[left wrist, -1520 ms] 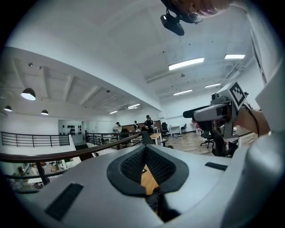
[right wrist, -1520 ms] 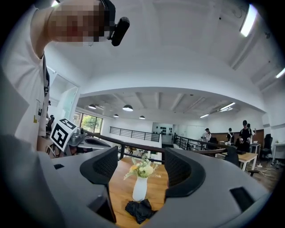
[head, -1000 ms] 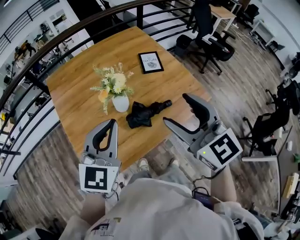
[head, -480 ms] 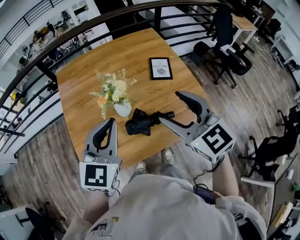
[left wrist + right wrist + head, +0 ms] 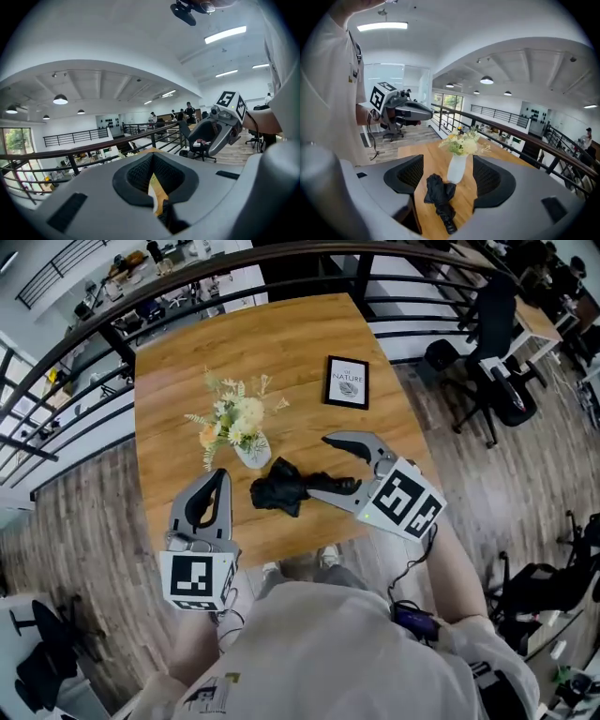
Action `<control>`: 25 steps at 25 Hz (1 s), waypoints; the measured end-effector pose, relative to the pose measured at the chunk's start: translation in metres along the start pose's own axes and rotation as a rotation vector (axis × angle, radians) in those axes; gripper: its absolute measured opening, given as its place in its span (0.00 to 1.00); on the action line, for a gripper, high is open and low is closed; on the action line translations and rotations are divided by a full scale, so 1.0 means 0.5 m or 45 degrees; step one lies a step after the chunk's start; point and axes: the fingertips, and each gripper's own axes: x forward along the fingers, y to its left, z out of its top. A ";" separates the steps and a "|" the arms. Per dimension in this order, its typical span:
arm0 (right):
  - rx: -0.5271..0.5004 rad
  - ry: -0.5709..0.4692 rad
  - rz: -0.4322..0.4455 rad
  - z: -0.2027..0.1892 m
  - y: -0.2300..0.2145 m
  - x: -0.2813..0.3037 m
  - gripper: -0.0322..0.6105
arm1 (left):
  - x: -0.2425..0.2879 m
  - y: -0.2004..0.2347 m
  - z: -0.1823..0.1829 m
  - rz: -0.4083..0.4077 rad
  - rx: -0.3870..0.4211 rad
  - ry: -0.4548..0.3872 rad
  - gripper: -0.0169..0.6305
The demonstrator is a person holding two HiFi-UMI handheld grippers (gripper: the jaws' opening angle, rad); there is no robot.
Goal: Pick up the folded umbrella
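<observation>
Surface: a wooden top (image 5: 234,343) with a dark railing (image 5: 84,348) along its far sides and plank flooring around it.
Folded umbrella: the black folded umbrella (image 5: 284,489) lies flat on the surface near the edge closest to the person, bunched fabric toward the vase, handle end toward the right gripper.
Vase: a white vase (image 5: 251,454) of pale flowers (image 5: 234,418) stands upright just beyond the umbrella; I cannot tell whether the fabric touches it.
Frame: a small black-framed print (image 5: 347,382) lies further back and to the right, well apart from the umbrella.
Right gripper: right gripper (image 5: 319,467) is over the surface, aimed along the umbrella toward the vase.
Right fingers: fingers (image 5: 405,176) spread wide apart, nothing clamped. In the right gripper view the umbrella sits in the gap between them, handle nearest the camera. In the head view the nearer finger crosses the handle end; contact cannot be judged.
Left gripper: left gripper (image 5: 218,480) is held at the surface's near edge, to the left of the umbrella and apart from it, pointing toward the vase.
Left fingers: fingers (image 5: 136,173) drawn together, only a sliver of the wooden top showing through the narrow slit between the pads, nothing held.
Background: an office chair (image 5: 492,334) stands on the floor off to the right.
</observation>
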 end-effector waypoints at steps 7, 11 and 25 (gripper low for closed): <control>-0.019 0.179 0.217 -0.105 0.012 0.147 0.58 | 0.040 0.008 -0.123 0.031 -0.029 0.158 0.05; 0.030 0.265 0.285 -0.176 0.022 0.226 0.58 | 0.062 0.002 -0.179 -0.002 -0.034 0.220 0.05; 0.018 0.638 0.402 -0.423 0.080 0.357 0.58 | 0.083 -0.033 -0.435 -0.106 -0.131 0.560 0.05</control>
